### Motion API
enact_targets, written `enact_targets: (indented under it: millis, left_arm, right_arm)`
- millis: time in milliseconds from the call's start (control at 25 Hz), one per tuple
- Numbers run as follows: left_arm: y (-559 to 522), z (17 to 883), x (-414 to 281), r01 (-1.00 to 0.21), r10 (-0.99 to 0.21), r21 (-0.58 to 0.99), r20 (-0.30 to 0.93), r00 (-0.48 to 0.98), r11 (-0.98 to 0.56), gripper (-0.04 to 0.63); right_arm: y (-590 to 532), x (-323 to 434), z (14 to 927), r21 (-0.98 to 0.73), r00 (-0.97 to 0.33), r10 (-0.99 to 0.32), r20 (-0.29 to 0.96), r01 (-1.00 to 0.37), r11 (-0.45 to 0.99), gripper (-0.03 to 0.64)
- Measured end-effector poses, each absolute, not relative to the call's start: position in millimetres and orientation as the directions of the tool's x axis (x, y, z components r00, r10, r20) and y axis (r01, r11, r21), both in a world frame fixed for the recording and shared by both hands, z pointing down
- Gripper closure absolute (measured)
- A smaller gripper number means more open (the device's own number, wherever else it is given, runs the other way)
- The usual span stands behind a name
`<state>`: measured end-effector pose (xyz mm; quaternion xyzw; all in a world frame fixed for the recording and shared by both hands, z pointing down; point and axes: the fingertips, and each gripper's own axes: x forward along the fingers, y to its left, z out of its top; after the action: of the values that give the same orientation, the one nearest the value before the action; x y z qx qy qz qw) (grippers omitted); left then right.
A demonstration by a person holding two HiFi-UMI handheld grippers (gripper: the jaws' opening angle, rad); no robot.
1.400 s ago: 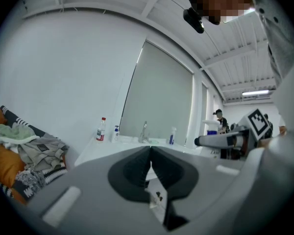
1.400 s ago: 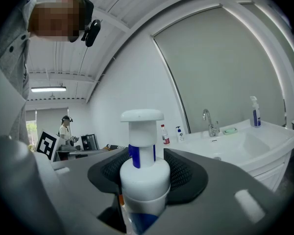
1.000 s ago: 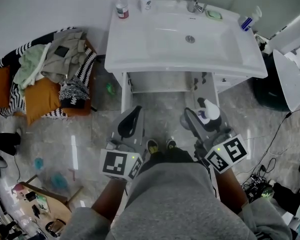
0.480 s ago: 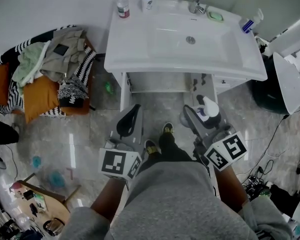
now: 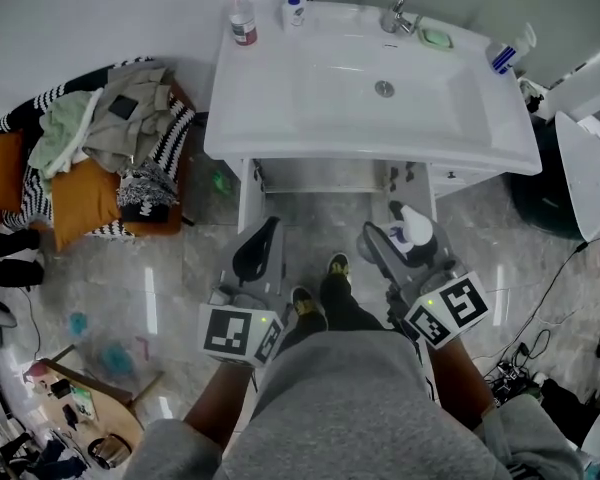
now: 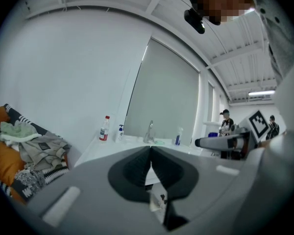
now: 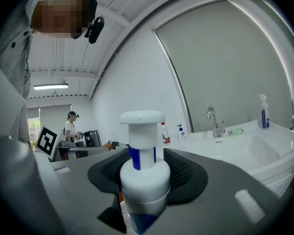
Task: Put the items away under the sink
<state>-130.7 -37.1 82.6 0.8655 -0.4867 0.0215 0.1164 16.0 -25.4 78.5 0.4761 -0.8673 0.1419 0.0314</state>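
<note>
White sink unit (image 5: 380,108) far centre; cupboard space (image 5: 325,178) beneath it, open toward near side. Heap of clothes (image 5: 100,138) on floor to left, not relevant. On sink deck: red-capped bottle (image 5: 242,15) and small pump dispenser (image 5: 294,8) far left, spray bottle (image 5: 505,50) far right.

Right gripper (image 5: 408,240) near, right of centre, clamped on white pump bottle (image 5: 417,225). Upright, well short of cupboard opening. Gripped across round body below shoulder, ribbed pads either side. Pump head and blue collar clear above pads.

Left gripper (image 5: 264,236) near, left of centre, fingers pressed together, nothing between.

Handling, as judgement:
- Rigid plastic, smooth and round, so liable to twist or slide in pads under a light squeeze.
- Probably light to moderate weight; fill level not readable.
- Not fragile, but no load on pump head: likely to dispense or snap.
- Best hold as now, on widest body section, kept upright.
- Set down on base inside cupboard before opening pads.
</note>
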Motion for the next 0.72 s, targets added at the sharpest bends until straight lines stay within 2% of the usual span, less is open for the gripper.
enact_targets:
  millis: [720]
  left_arm:
    - [-100,97,-74,-0.884,-0.858,0.13,0.214,0.467,-0.449,0.584]
  right_arm:
    - [-82,70,109,-0.29,-0.61,-0.77,0.188,-0.783,0.55,0.402]
